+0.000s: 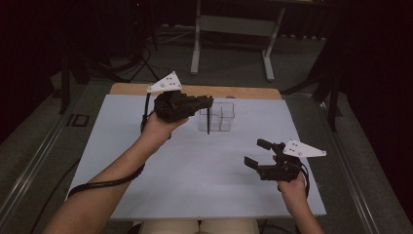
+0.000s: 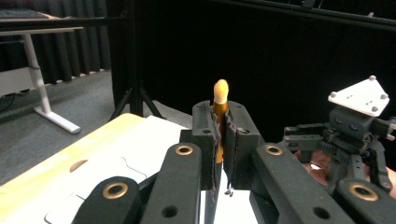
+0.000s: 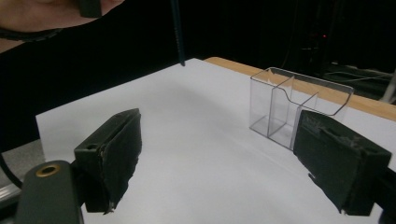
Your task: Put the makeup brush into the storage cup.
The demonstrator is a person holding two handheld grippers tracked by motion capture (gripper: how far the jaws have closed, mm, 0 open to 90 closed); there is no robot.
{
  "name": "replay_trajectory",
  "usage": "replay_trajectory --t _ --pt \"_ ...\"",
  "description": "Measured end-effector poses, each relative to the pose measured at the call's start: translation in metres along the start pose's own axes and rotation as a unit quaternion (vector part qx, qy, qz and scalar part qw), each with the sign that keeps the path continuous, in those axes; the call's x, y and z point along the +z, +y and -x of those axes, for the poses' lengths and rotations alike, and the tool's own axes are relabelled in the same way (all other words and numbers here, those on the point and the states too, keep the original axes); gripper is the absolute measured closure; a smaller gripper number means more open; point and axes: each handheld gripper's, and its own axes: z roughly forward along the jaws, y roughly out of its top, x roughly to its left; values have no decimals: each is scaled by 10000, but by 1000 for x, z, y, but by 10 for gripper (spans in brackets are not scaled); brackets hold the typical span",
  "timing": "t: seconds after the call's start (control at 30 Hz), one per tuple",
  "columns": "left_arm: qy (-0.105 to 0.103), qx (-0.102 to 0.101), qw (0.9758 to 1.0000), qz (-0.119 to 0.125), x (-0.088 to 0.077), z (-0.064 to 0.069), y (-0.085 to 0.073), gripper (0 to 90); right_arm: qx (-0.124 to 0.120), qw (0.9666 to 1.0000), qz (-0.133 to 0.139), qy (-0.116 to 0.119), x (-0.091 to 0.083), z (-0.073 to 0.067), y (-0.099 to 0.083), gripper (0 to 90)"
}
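On the left, I am holding the left gripper [image 1: 208, 101] raised above the far half of the white table [image 1: 195, 165], my left hand [image 1: 160, 124] wrapped under its body and its cable trailing back along my forearm. Its jaws are clamping fully shut on a thin pencil-like stick [image 1: 208, 119], which is hanging straight down from them, its dark lower end pointing at the table just in front of the clear plastic organizer [image 1: 217, 117]. In the left gripper view, the stick's [image 2: 220, 100] orange shaft with a pale rounded tip is poking up between the two pressed-together pads. I cannot tell whether the lower tip is touching the table surface; in the right gripper view the dark stick [image 3: 177, 32] is ending close above the white board.

The organizer is standing upright near the far edge, just beside the stick and on its right. In the right gripper view, the organizer [image 3: 289, 105] is showing inner dividers that split it into compartments, and nothing is sitting inside.

Further right and nearer to me, I am keeping the right gripper [image 1: 255, 153] low over the table, well apart from the organizer. Its jaws are standing wide apart, holding nothing, with bare white table between them.
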Motion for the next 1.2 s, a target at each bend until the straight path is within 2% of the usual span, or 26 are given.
replay_trajectory --t 0.13,0.17,0.4,0.43,0.5,0.63,0.67,0.73,0.87,0.9,0.93,1.2 --pt "35 28 10000 -29 3 0 8 855 -18 10000 15 17 0 -1 1 154" --pt "79 89 9999 -40 4 0 11 855 -42 10000 8 4 0 -1 1 154" --pt "62 121 9999 -43 11 -6 25 854 -47 10000 -26 42 2 -1 0 164" --pt "109 147 9998 -49 13 -7 27 855 -31 9999 -48 92 2 -1 0 167" --pt "99 103 9999 -51 15 -9 28 854 -82 9999 -47 73 2 -2 1 166" --pt "188 139 9997 -40 19 -15 29 854 -99 9999 -11 36 2 -2 1 164" --pt "233 175 9995 -94 21 -19 30 854 -99 9999 -15 41 2 -2 1 164" --pt "242 117 9996 -64 21 -25 31 854 -102 9999 -6 36 2 -2 0 163" --pt "322 127 9994 -42 23 -33 32 854 -79 10000 31 45 1 -1 0 162" --pt "413 180 9990 -56 24 -38 32 854 -85 9999 35 50 1 -1 0 161" --pt "419 175 9990 -54 24 -39 32 854 -74 9999 26 74 1 -1 0 159" --pt "639 68 9979 -20 32 -55 25 853 -35 9999 10 140 2 2 -2 140"
